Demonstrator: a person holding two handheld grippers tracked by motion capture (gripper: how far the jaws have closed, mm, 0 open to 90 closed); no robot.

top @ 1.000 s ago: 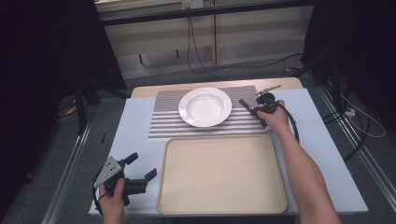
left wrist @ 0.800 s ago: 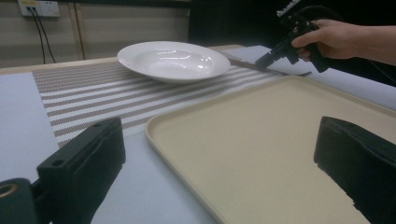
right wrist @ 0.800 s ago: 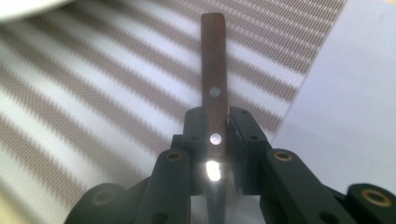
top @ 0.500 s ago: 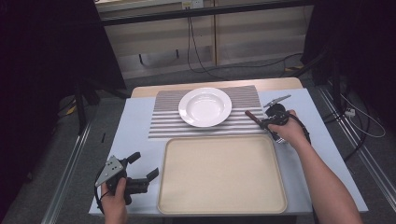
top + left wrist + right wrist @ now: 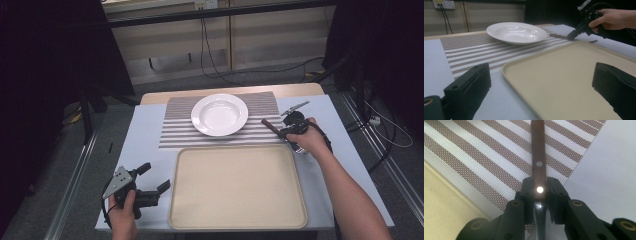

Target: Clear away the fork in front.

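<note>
My right gripper [image 5: 283, 131] is shut on a knife [image 5: 538, 157] with a brown riveted wooden handle. It grips the handle near the blade end. The handle [image 5: 266, 123] juts toward the white plate [image 5: 219, 114], low over the right edge of the striped placemat [image 5: 175, 132]. The blade runs back under the hand. In the left gripper view the same gripper [image 5: 574, 33] holds the knife [image 5: 557, 36] just past the tray's far corner. My left gripper [image 5: 155, 176] rests open at the table's near left, beside the beige tray [image 5: 237, 185], with nothing between its jaws.
The empty beige tray [image 5: 564, 72] fills the near middle of the pale table [image 5: 145, 130]. The deep white plate [image 5: 516, 32] sits on the placemat [image 5: 469, 50] behind it. Cables [image 5: 210, 55] and a dark floor lie beyond the far edge.
My right gripper has carried the knife away from the plate's right side, toward me and a little right, to the tray's far right corner. The left gripper has stayed put.
</note>
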